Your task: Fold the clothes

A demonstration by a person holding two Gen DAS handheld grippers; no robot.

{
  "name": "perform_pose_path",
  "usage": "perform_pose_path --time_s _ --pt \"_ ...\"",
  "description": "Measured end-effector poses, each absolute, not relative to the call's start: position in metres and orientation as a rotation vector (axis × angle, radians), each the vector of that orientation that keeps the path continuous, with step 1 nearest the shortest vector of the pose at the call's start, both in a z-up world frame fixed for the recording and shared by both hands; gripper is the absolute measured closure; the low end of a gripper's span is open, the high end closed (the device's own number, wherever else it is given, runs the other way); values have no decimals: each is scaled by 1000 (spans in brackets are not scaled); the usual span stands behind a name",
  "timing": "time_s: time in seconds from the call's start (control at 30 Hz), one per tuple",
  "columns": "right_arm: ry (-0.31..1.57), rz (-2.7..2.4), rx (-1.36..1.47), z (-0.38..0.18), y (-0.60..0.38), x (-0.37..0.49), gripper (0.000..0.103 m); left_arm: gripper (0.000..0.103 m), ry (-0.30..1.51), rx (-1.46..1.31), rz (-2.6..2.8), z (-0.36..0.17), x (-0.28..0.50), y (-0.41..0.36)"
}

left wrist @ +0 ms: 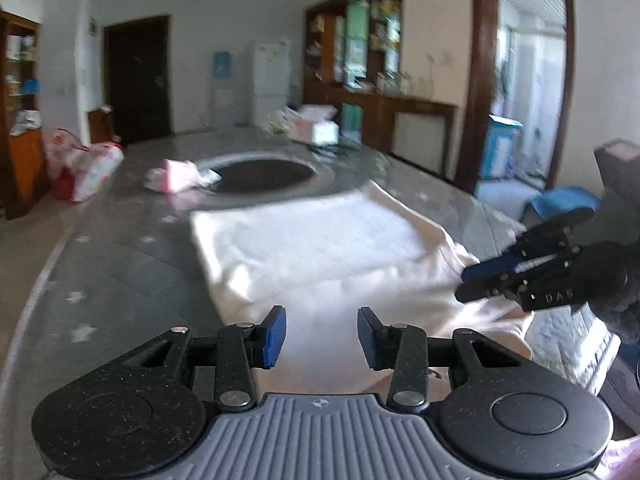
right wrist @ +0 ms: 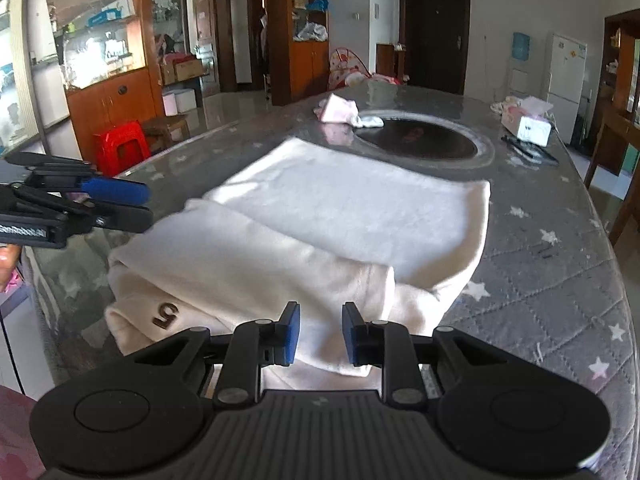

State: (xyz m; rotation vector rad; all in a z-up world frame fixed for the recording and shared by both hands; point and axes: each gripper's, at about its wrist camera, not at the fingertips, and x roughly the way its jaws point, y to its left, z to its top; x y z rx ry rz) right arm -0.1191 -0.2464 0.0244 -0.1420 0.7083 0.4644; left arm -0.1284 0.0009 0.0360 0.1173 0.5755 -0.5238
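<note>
A cream-white garment (left wrist: 312, 240) lies folded in flat layers on the grey star-patterned table (left wrist: 120, 260). In the right wrist view the garment (right wrist: 340, 208) shows a brown "5" (right wrist: 166, 316) on its near left fold. My left gripper (left wrist: 322, 336) hovers over the garment's near edge, jaws apart, nothing between them. From the right wrist view the left gripper (right wrist: 149, 205) hangs just off the cloth's left side. My right gripper (right wrist: 320, 334) stands over the near fold with a narrow gap between its blue pads and no cloth pinched. The left wrist view has the right gripper (left wrist: 464, 284) at the garment's right edge.
A round dark inset (right wrist: 416, 140) sits in the table (right wrist: 540, 280) beyond the garment. Small pink and white clothes (right wrist: 340, 112) lie at its far left rim. A tissue box (right wrist: 526, 124) and a dark tool are at the far right. A red stool (right wrist: 120, 144) stands left of the table.
</note>
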Motion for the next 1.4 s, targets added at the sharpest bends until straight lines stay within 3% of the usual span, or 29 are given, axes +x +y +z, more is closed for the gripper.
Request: perform_pose_path --time_s 0.17,0.33,0.73,0.77,0.9,0.97,1.3,1.4 --pt "722 466 -163 24 -252 -128 81 60 629 211 -558 26 -128 -2" --pt "723 490 -235 33 -253 -143 78 53 591 347 -633 32 -155 6" --pt "711 529 -460 35 -245 -182 58 51 467 585 -722 3 -186 -33" --pt "707 535 -482 34 -244 -185 58 52 465 578 -720 2 -183 -35" --pt "685 551 -550 28 -240 -194 52 82 470 519 -727 7 -175 -34" --pt "663 557 -577 25 -238 -197 50 89 464 487 -732 13 -171 -32" --pt "544 590 -589 15 -219 -174 47 92 466 311 -742 47 -130 -27" --pt "540 595 -563 13 -216 -159 61 92 477 294 -752 48 -125 -25"
